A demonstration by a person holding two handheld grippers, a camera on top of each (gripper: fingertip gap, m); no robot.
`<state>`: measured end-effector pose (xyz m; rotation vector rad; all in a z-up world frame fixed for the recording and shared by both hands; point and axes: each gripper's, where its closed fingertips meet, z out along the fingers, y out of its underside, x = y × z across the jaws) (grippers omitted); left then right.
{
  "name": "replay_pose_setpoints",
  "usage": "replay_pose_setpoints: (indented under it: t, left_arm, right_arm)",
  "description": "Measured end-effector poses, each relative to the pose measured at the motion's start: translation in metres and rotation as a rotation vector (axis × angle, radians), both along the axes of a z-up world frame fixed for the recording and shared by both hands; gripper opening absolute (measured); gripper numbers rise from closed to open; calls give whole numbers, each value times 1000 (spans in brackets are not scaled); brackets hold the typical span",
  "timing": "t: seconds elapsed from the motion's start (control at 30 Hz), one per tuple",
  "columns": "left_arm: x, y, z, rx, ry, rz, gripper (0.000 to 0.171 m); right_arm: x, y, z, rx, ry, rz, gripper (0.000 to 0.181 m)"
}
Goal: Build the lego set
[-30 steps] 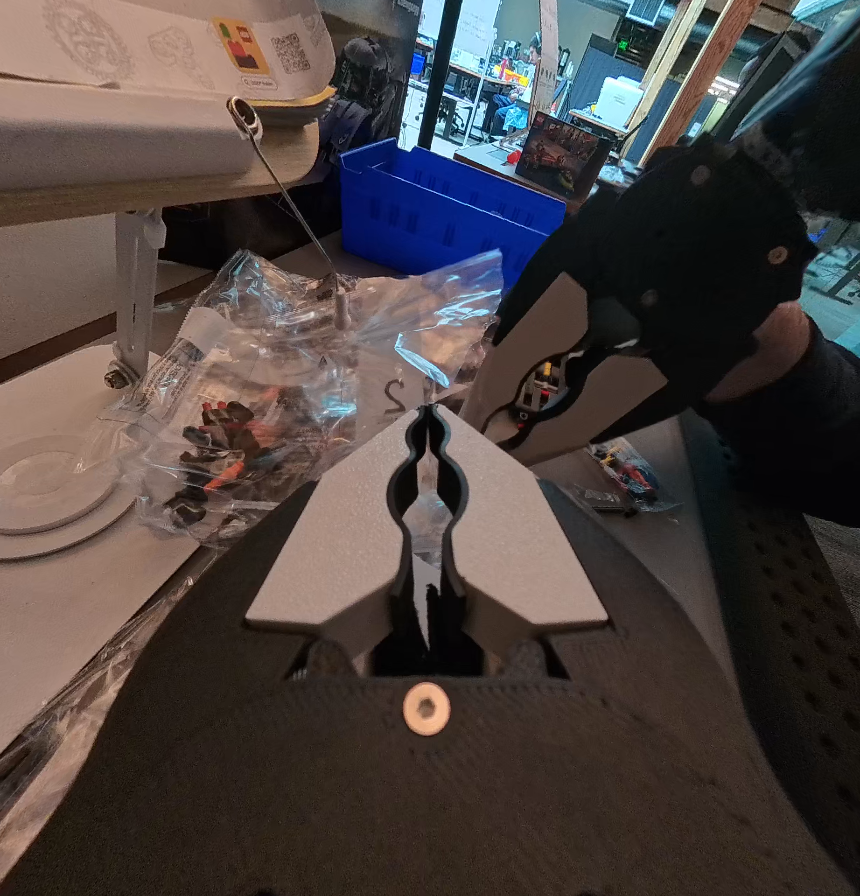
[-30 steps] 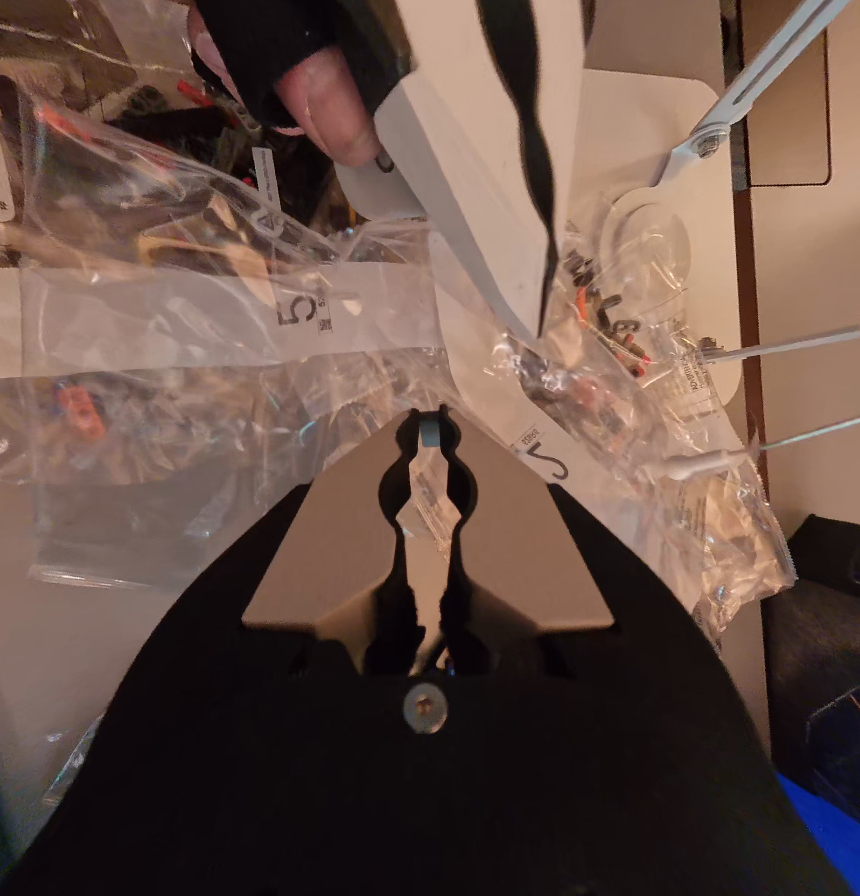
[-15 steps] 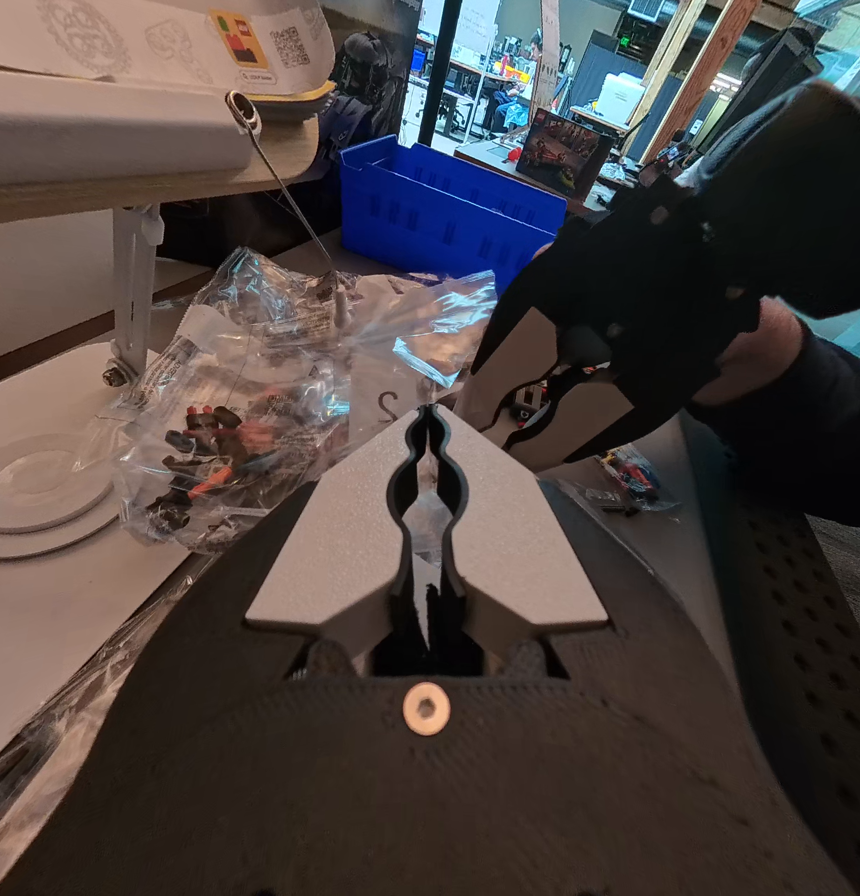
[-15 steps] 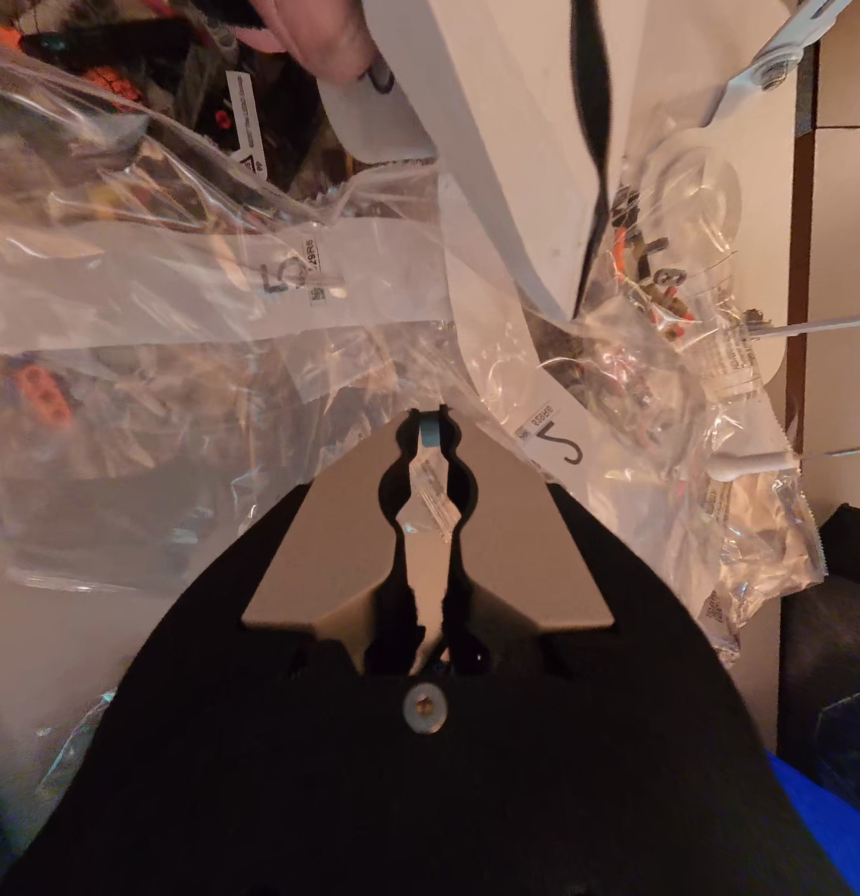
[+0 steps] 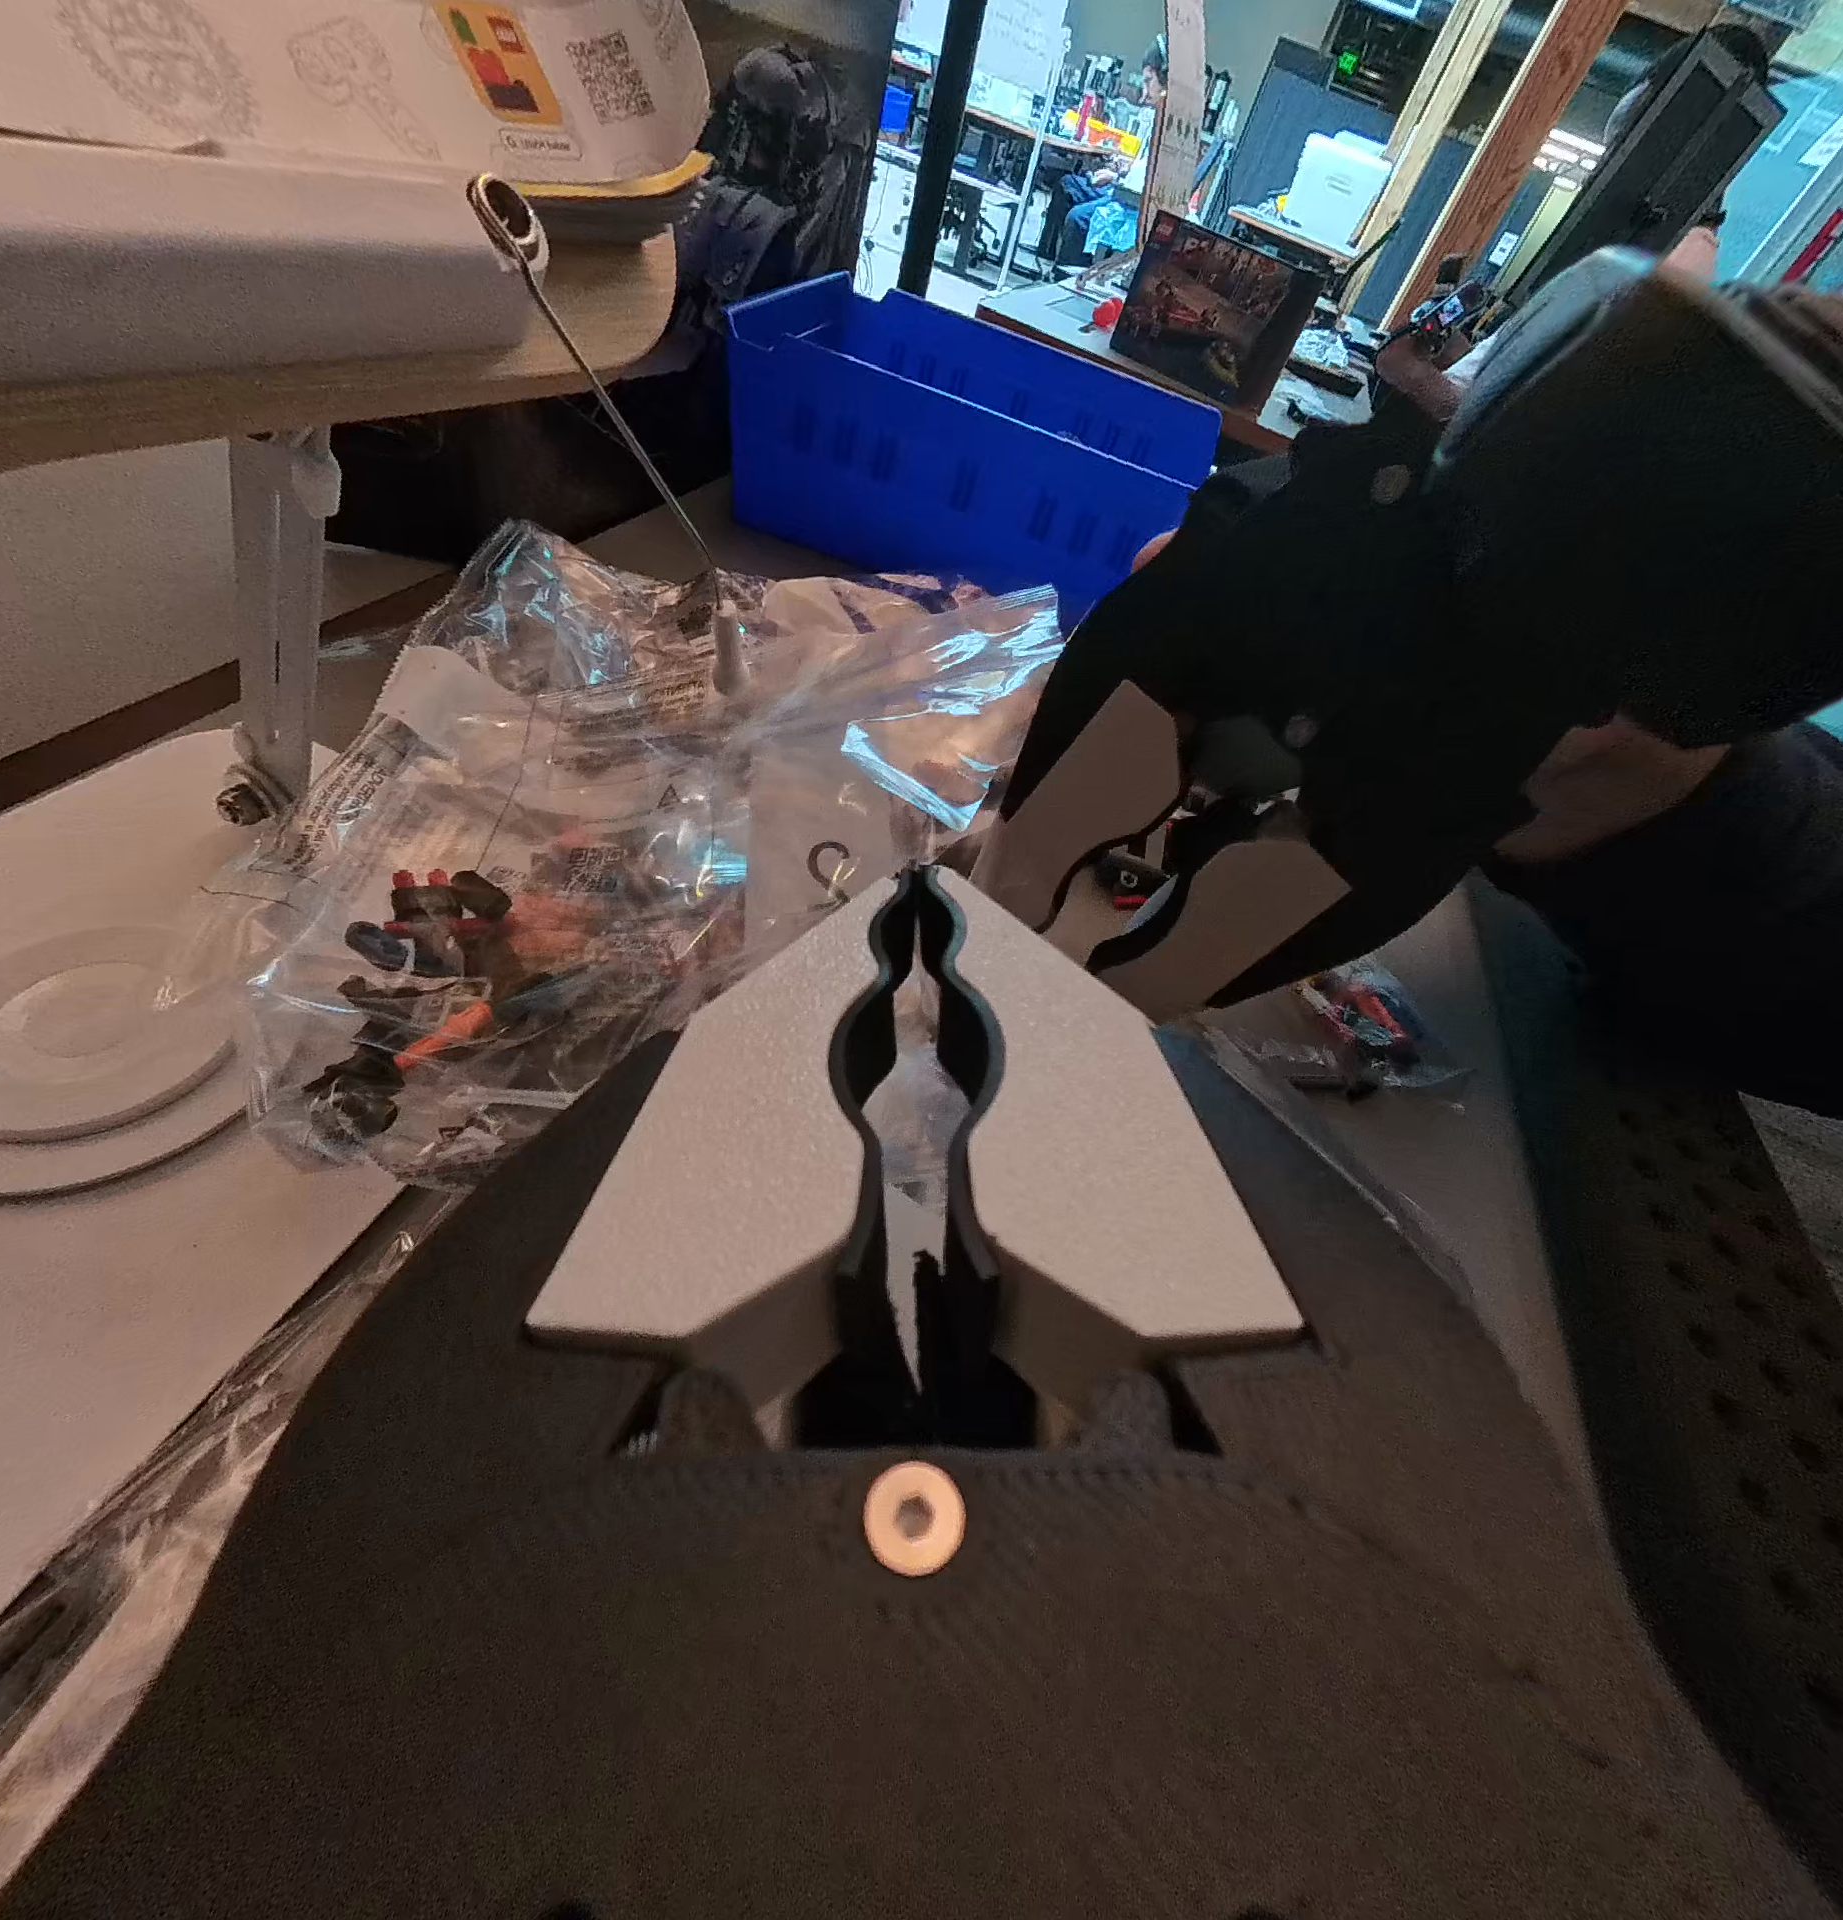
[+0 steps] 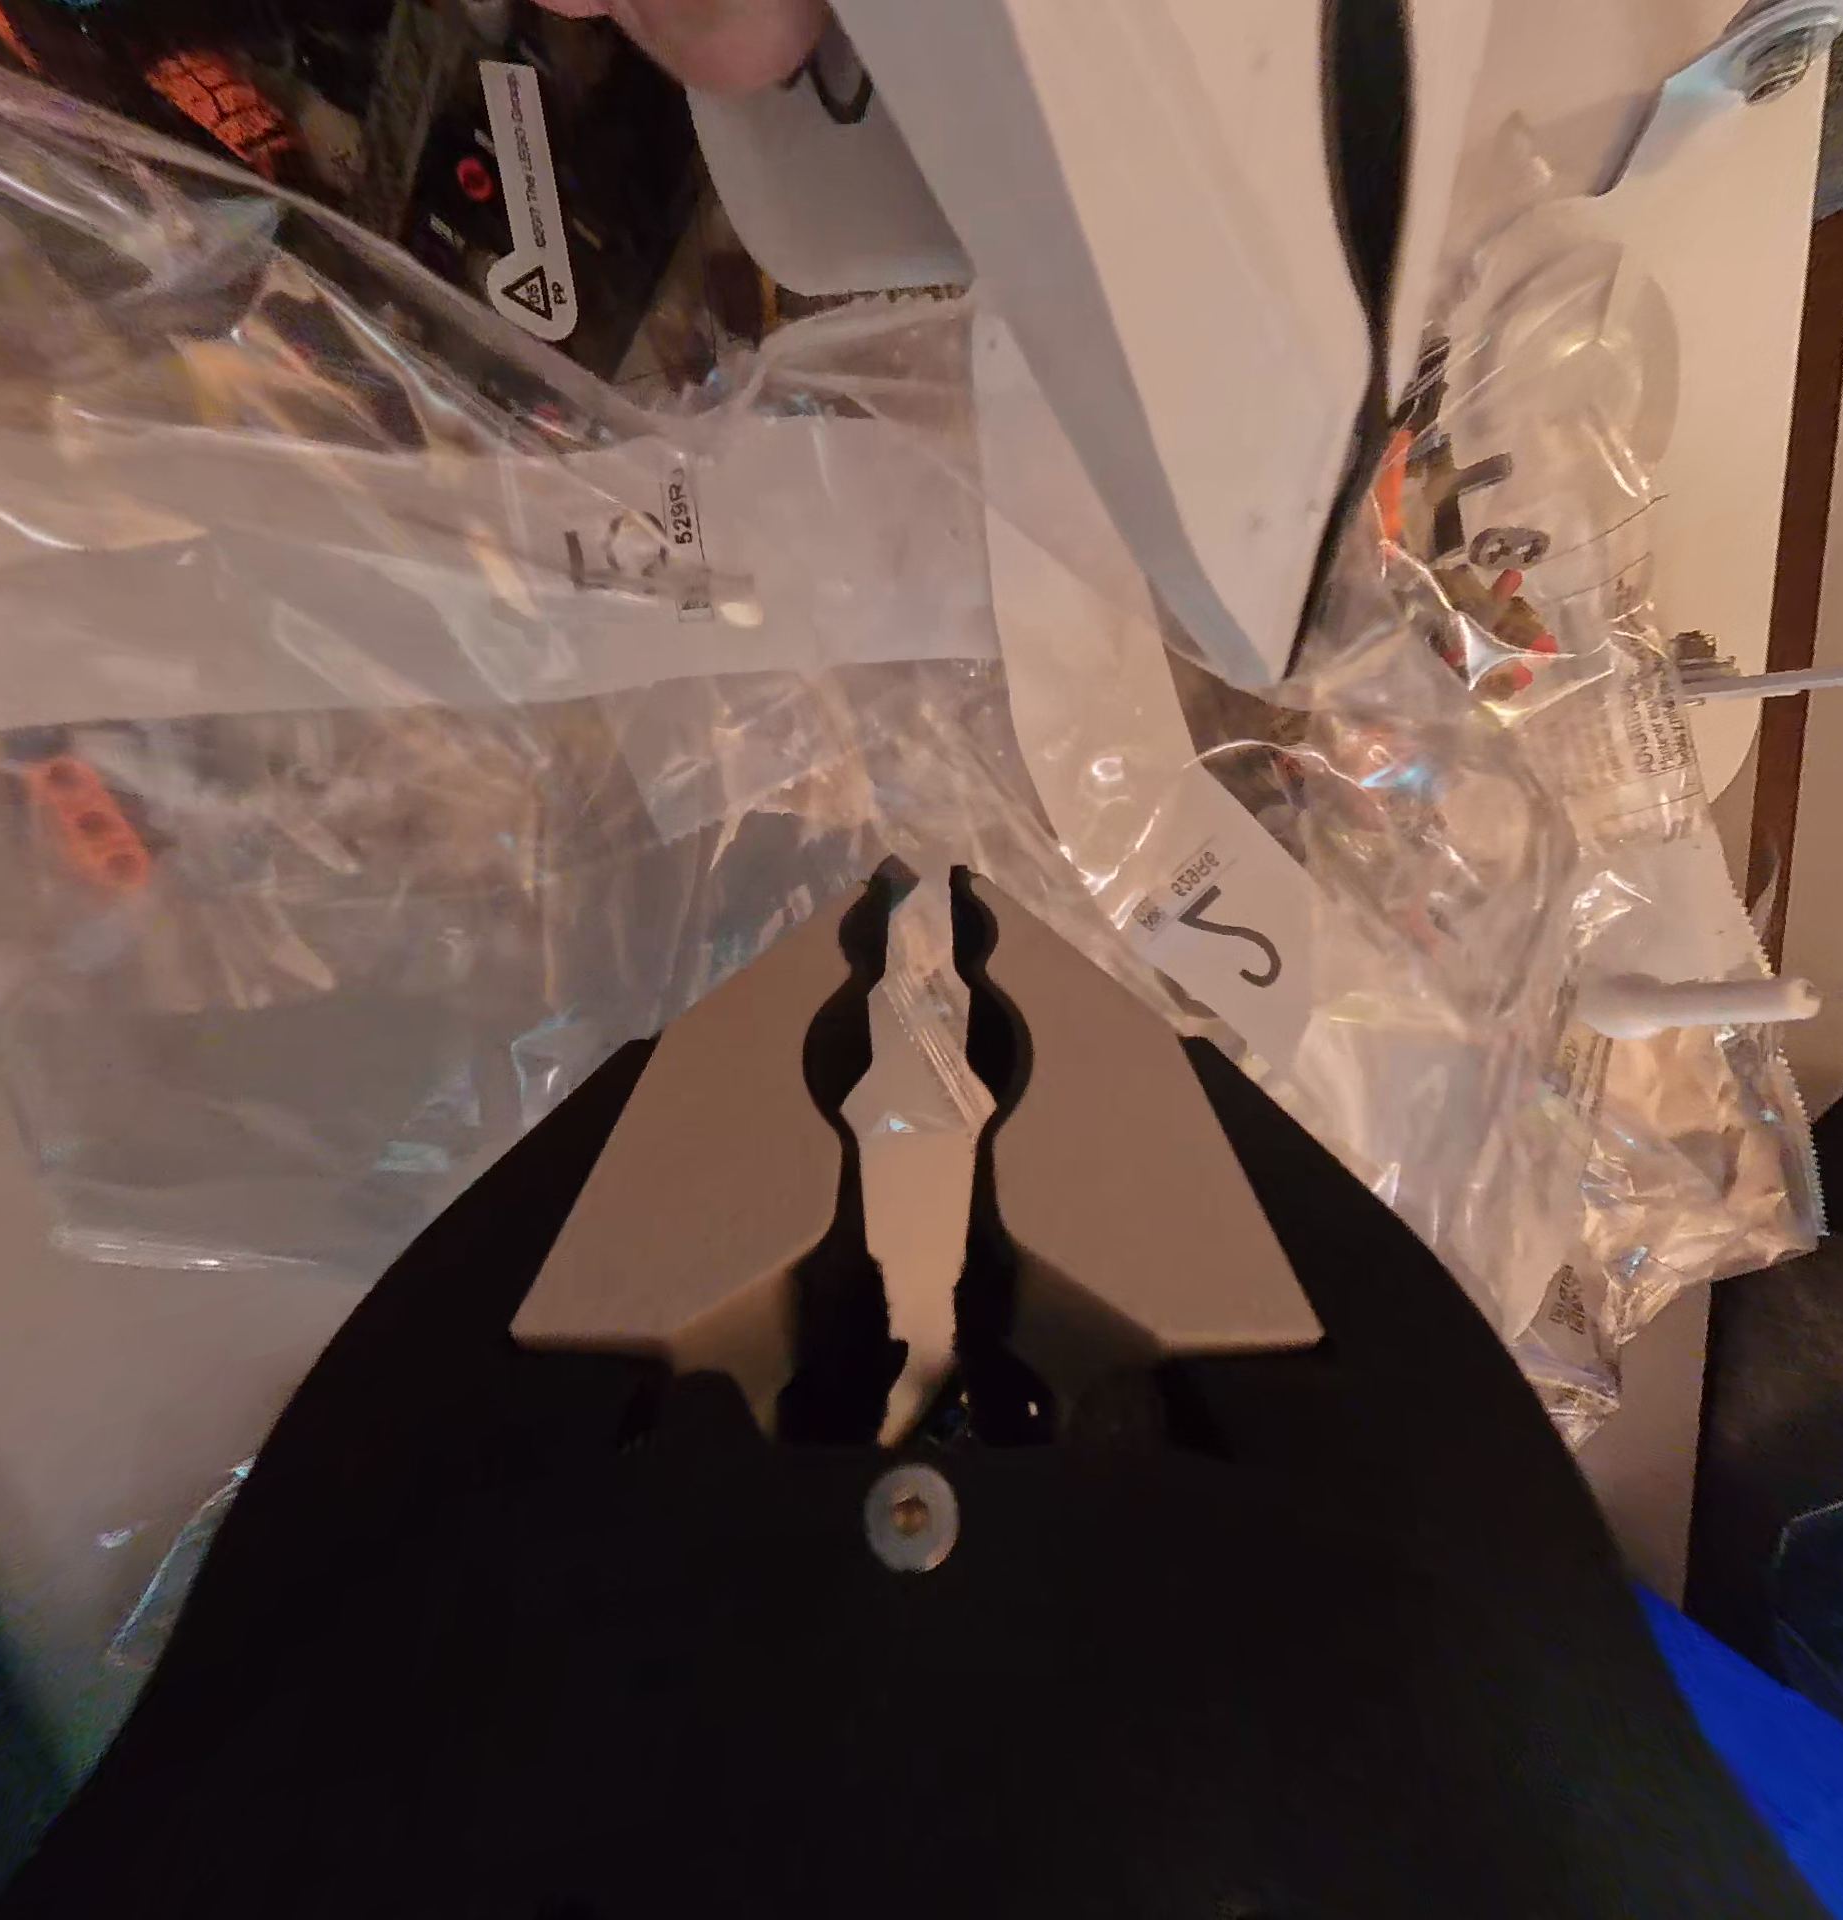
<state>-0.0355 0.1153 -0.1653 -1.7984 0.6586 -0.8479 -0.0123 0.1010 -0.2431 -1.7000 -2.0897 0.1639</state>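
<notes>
A clear plastic bag of lego parts (image 5: 501, 935) holds small black, red and orange pieces and lies on the white stand base. My left gripper (image 5: 917, 881) is shut on this bag's film at its near edge. In the right wrist view the same bag (image 6: 1416, 935) lies at the right, with the left gripper (image 6: 1281, 675) pinching it from above. My right gripper (image 6: 925, 883) has its jaws slightly parted, with clear film lying between the fingers. It also shows in the left wrist view (image 5: 1047, 925), just right of my left gripper. A larger parts bag (image 6: 377, 623) lies to the left.
A blue bin (image 5: 958, 457) stands behind the bags. A white stand (image 5: 273, 644) carries a shelf with an instruction booklet (image 5: 377, 62). A thin metal rod with a white tip (image 5: 725, 665) rests on the bag. A small parts bag (image 5: 1353, 1023) lies at the right. The tips of one gripper are about 8 cm away from the tips of the other.
My right gripper's jaws have parted a little and the bluish bit at its tips is gone. It moved forward over the bags. My left gripper stays shut on the bag, which shifted slightly.
</notes>
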Motion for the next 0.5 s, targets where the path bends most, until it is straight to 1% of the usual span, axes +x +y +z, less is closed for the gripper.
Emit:
replay_pose_setpoints:
  t: [0.33,0.5]
  left_arm:
    - [0,0,0,2,3,-1,0]
    - [0,0,1,3,1,1,0]
  right_arm:
    - [0,-1,4,5,16,1,7]
    - [2,-4,14,-1,47,5,6]
